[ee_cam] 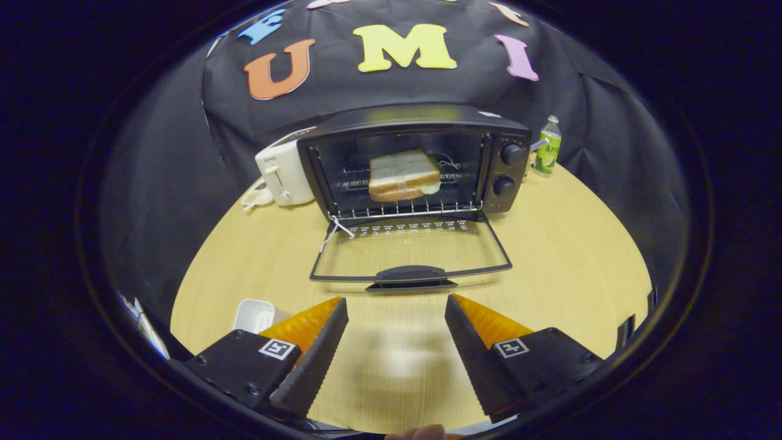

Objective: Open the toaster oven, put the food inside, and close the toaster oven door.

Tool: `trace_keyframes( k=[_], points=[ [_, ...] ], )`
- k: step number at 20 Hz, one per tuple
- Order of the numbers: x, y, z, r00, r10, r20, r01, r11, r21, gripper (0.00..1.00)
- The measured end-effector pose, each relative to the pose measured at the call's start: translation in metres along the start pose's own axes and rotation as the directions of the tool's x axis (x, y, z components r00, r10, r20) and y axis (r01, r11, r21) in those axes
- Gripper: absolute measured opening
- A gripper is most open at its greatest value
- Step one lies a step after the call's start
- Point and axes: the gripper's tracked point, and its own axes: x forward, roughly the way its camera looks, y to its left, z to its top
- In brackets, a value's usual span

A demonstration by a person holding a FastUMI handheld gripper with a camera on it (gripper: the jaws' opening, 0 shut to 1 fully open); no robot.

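While the gripper (396,305) hangs above the wooden table (580,244) with its fingers spread wide and grasping nothing, the toaster oven (415,162) stands beyond them with its glass door (410,252) folded down flat toward the fingers. Inside, on the wire rack (403,211), sits the sandwich (404,176). A white toaster (282,170) touches the oven's left side; a green-labelled bottle (548,146) stands just beside its right, its label writing too small to read.

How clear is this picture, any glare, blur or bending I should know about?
Gripper view: fisheye bends the table edge into a curve; the sandwich in the toaster oven is sharp; a soft glare patch lies on the wood between the open gripper fingers; the lowered door glass shows the table through it.
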Motion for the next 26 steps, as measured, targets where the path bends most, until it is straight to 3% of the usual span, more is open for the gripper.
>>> trace_keyframes(
  k=[5,11,18,26],
  points=[
    [0.049,-0.015,-0.009,0.999,-0.013,-0.045,0.012,1.000,-0.019,1.00],
    [0.071,-0.020,-0.019,0.998,-0.040,-0.053,0.038,0.998,-0.041,1.00],
    [0.063,-0.020,-0.009,0.997,-0.057,-0.042,0.056,0.998,-0.020,1.00],
    [0.016,-0.013,0.033,0.994,-0.046,0.097,0.047,0.999,-0.009,1.00]
  ],
)
